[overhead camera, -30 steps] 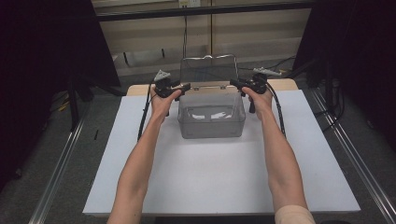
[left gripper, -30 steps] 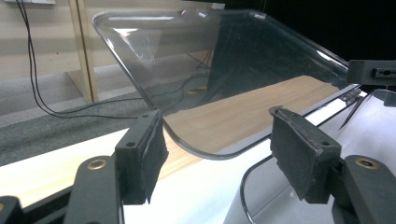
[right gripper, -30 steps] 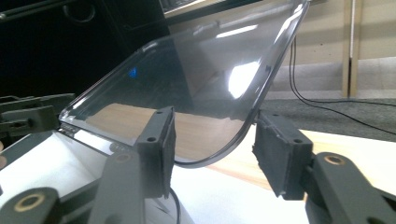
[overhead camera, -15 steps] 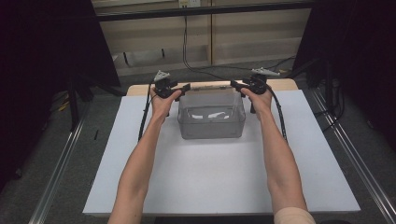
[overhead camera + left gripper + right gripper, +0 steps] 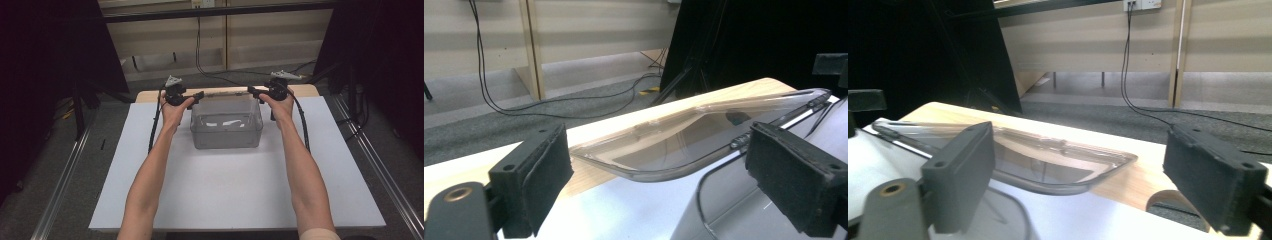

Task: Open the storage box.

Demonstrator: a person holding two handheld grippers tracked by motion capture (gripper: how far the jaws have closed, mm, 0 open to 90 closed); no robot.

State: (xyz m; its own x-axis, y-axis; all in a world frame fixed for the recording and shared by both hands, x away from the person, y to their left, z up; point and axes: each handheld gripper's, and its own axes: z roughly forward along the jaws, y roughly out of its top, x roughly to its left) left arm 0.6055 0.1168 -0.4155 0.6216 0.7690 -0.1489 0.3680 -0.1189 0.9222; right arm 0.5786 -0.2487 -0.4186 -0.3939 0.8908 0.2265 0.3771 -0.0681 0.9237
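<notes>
Both grippers stand at the far corners of a clear plastic box [image 5: 226, 127]: the left gripper [image 5: 192, 96] at its far left corner, the right gripper [image 5: 256, 92] at its far right one, each with jaws spread wide and nothing pressed between the pads. Their jaws have just been opening. The box sits on the white tabletop [image 5: 235, 190], toward the far edge, between the two hands; what lies inside cannot be made out through its grey walls beyond some pale glints.

Behind the box a clear lid [image 5: 704, 135] lies tilted back, its edge resting on the wooden board [image 5: 624, 125] at the table's far side. In the left gripper view the lid's corner lies in the gap between the two pads, apart from both. In the right gripper view the lid [image 5: 1048, 155] lies likewise between the open pads, touching neither. Cables run across the grey floor [image 5: 1108, 112] beyond the table.
</notes>
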